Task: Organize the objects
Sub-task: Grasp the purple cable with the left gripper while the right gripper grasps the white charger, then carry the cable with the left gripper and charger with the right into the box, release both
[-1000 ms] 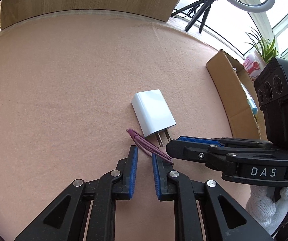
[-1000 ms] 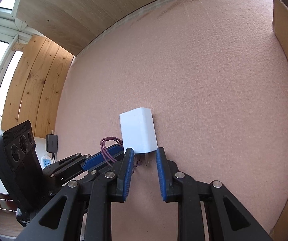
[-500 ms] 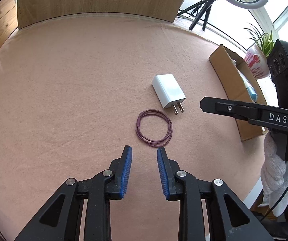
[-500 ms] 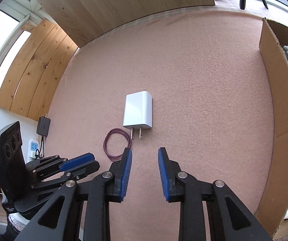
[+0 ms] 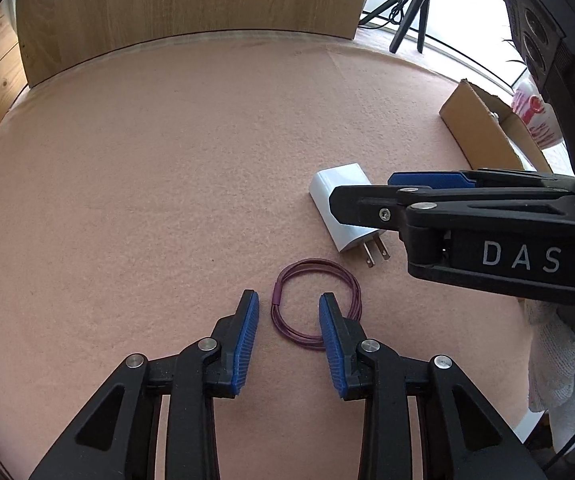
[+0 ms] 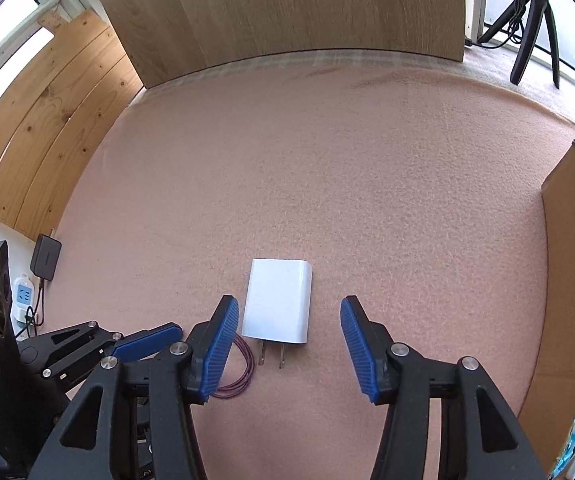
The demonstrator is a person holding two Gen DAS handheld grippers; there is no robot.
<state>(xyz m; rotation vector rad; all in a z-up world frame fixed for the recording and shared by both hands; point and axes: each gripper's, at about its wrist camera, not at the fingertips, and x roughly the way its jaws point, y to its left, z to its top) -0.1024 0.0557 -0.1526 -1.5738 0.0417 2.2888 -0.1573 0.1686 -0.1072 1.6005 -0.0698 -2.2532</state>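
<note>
A white charger (image 6: 279,300) lies flat on the pink felt table (image 6: 327,160), prongs toward me. A thin purple loop (image 5: 311,265) lies just beside the prongs. My left gripper (image 5: 288,300) hovers over the loop's left half. Its jaws are closing, and the pads do not touch the loop. My right gripper (image 6: 289,308) straddles the charger from above. Its jaws are opening, with clear gaps on both sides. In the left wrist view the right gripper (image 5: 371,192) covers part of the charger (image 5: 335,184). The loop (image 6: 243,376) shows behind the right gripper's left finger.
An open cardboard box (image 6: 567,280) holding several items stands at the table's right edge. A wooden board (image 6: 287,8) closes off the back. A tripod (image 5: 411,8) and a red-patterned cup (image 5: 535,116) are beyond the table. A white-gloved hand (image 5: 551,360) holds the right gripper.
A second ago both grippers were nearly shut, low at the bunched loop and the charger's prongs. The loop now lies round and flat. Both sets of jaws stand wider, the right most.
</note>
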